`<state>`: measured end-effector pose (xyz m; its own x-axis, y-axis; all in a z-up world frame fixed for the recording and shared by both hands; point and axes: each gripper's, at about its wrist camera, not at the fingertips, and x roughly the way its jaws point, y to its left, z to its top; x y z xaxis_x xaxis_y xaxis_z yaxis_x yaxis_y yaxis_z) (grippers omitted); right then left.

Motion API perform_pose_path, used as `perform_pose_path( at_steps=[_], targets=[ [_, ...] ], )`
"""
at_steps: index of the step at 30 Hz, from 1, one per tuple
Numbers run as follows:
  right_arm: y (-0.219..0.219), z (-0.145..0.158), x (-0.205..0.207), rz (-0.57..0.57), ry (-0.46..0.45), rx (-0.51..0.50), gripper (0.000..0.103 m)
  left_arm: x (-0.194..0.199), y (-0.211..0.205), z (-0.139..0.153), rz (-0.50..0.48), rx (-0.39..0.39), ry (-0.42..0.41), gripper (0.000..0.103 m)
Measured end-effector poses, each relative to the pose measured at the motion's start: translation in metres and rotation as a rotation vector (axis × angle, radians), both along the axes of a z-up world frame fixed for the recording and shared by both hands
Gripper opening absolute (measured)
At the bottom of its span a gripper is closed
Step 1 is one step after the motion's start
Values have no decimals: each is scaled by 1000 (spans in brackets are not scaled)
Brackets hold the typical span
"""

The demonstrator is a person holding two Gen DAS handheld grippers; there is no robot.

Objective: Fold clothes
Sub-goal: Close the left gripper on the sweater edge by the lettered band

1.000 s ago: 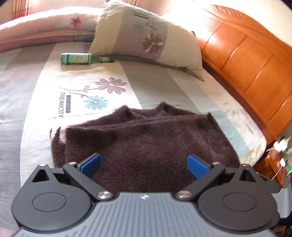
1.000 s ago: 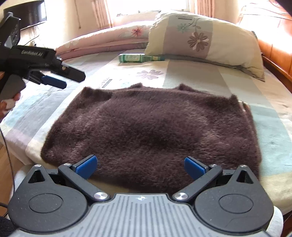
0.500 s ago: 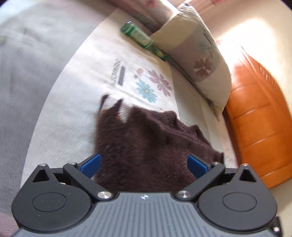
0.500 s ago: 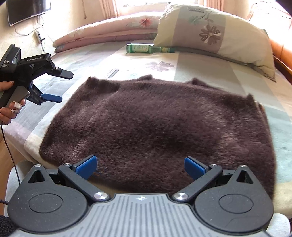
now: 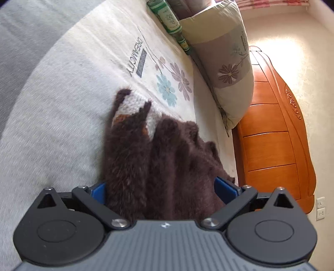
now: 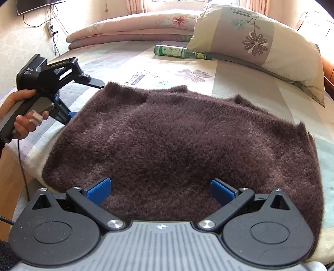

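A brown sweater (image 6: 179, 143) lay spread flat on the bed (image 6: 240, 83). The left gripper (image 5: 165, 192), jaws wide apart, straddled the sweater's left edge without clamping it. The right gripper (image 6: 160, 191) hovered at the near hem, likewise wide open and empty. A bottle (image 6: 179, 52) lay beside the pillow (image 6: 258, 41).

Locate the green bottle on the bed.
The green bottle lies on its side at the far end of the bed, its neck against the floral pillow, beyond the brown sweater.

"DREAMCITY" on bedsheet (image 5: 135, 58); same word on pillow (image 6: 243, 13); "DAS" on left hand-held gripper (image 6: 83, 98).
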<state>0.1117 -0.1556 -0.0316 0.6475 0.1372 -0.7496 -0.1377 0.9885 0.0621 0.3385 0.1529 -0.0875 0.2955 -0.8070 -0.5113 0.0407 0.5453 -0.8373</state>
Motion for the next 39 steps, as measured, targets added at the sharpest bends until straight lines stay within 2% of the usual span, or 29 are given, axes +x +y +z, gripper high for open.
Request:
perform_pose_path(
  at_steps=[4,8,11,15,18,22,26,27,30,31,34,36,37,39],
  targets=[
    [7,1,8,11,-3,-6,103,6,-3,2,-67,7,1,101],
    [14,2,11,38,-5,-12,103,-10,-1,5,-152,19,19,101],
    [19,1,14,52,-5,-14,103,-9,-1,4,-169,24,14,101],
    [26,3,16,64,-7,-10,103,13,-5,4,-128,23,3,101],
    [32,7,16,87,-18,-24,103,31,-14,5,-159,33,-2,101],
    [37,10,13,94,-29,-39,103,29,-13,5,-195,21,-16,99],
    [41,12,7,99,-58,-77,103,15,-6,2,-269,8,-58,89],
    [44,13,6,111,-68,-82,103,19,-5,1,-265,9,-47,85],
    [53,17,7,145,-91,-79,103,31,-7,-1,-257,23,-13,81],
    [57,18,9,159,-92,-78,103,32,-12,2,-273,57,-32,80],
    [79,17,14,228,-90,-107,103,33,-28,12,-325,166,-98,70],
    [97,14,12,288,-90,-133,103,27,-31,17,-322,267,-141,48],
    [106,11,11,316,-89,-145,103,26,-29,17,-314,280,-149,47],
    [122,2,7,354,-85,-186,103,23,-22,12,-275,248,-143,46]
  ],
)
